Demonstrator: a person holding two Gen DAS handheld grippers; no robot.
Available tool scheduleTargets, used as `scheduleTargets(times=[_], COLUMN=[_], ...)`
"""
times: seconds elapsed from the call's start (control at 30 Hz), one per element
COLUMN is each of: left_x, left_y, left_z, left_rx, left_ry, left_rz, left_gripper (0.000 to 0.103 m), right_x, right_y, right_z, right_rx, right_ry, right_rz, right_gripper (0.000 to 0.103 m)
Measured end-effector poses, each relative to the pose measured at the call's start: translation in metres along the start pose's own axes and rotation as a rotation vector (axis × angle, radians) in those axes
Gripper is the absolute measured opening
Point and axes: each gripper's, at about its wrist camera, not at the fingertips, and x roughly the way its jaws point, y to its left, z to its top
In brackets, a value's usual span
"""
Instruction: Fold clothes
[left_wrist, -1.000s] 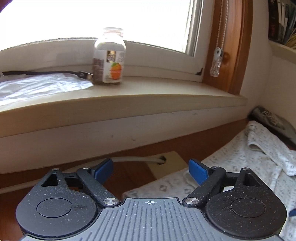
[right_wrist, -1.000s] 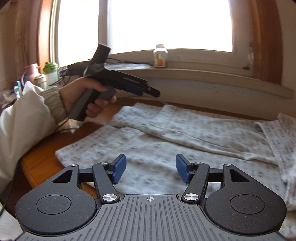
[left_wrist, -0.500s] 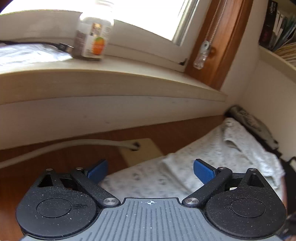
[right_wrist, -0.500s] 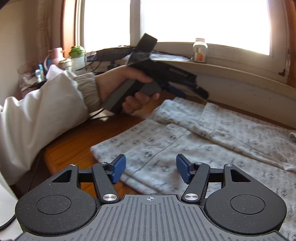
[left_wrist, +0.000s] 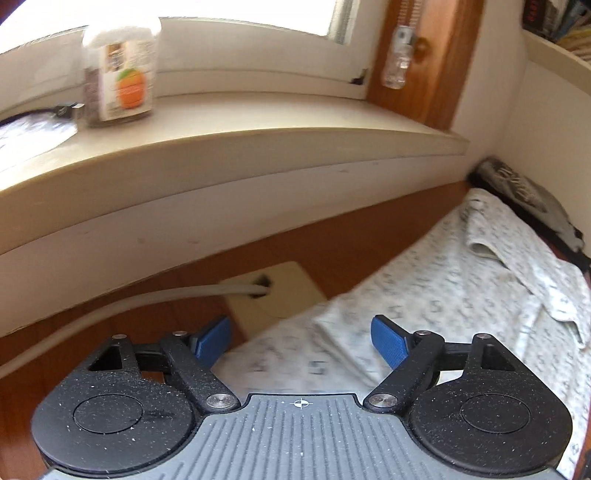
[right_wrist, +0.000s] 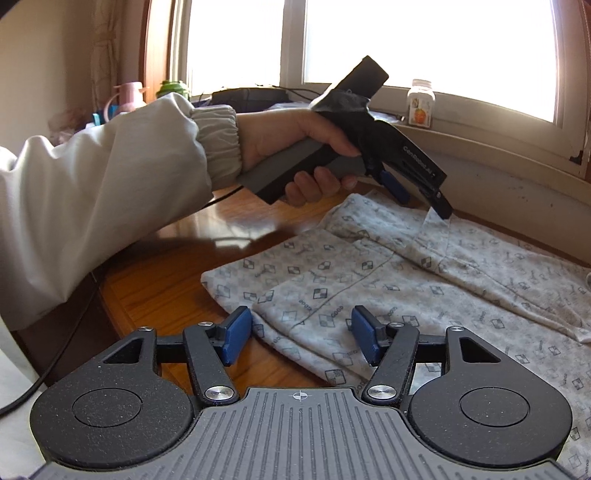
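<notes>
A light grey patterned garment (right_wrist: 406, 295) lies spread on the wooden table (right_wrist: 166, 280). In the left wrist view its far edge (left_wrist: 461, 288) lies below and to the right of my left gripper (left_wrist: 300, 341). That gripper's jaws are closing, with only air between the blue pads. In the right wrist view a hand in a pale sleeve holds the left gripper (right_wrist: 439, 206), tilted down, its tips at the garment's far edge. My right gripper (right_wrist: 301, 338) is open just above the garment's near left corner, its pads pressing on nothing.
A jar with an orange label (left_wrist: 118, 85) stands on the windowsill (left_wrist: 295, 140). A beige plate with a grey cable (left_wrist: 273, 295) sits on the table by the wall. A dark garment (left_wrist: 517, 188) lies in the right corner. A pink jug (right_wrist: 127, 96) stands far left.
The left gripper has tipped down and moved toward the garment's far edge, and its jaws have narrowed slightly. The right gripper has swung to the garment's near left corner, its opening unchanged.
</notes>
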Motion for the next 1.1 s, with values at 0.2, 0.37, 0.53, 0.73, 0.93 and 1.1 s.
scheduleTargets(times=[0.2,0.37,0.53,0.73,0.93,1.1], left_x=[0.009,0.013,0.014,0.013,0.013,-0.006], left_y=[-0.004,-0.019,-0.03,-0.04,-0.056,-0.076], left_z=[0.005,0.014,0.012,0.01,0.008,0.025], left_rx=[0.074,0.1,0.137,0.147,0.2,0.245], left_ry=[0.041,0.077,0.091,0.092,0.085,0.026], left_rz=[-0.035,-0.049,-0.016,-0.016,0.002,0.062], left_gripper=[0.083,0.057,0.054,0.035,0.013,0.012], right_x=[0.001,0.003,0.006,0.011,0.013,-0.001], right_y=[-0.002,0.002,0.0,0.001,-0.001,-0.007], right_z=[-0.001,0.0,0.001,0.003,0.003,0.005], right_rx=[-0.004,-0.039,-0.029,-0.012,0.029,0.051], right_ry=[-0.006,-0.019,-0.017,-0.033,-0.079,-0.15], right_rz=[0.002,-0.041,-0.041,-0.034,-0.08,-0.095], right_gripper=[0.061,0.062,0.063,0.027,0.014,0.013])
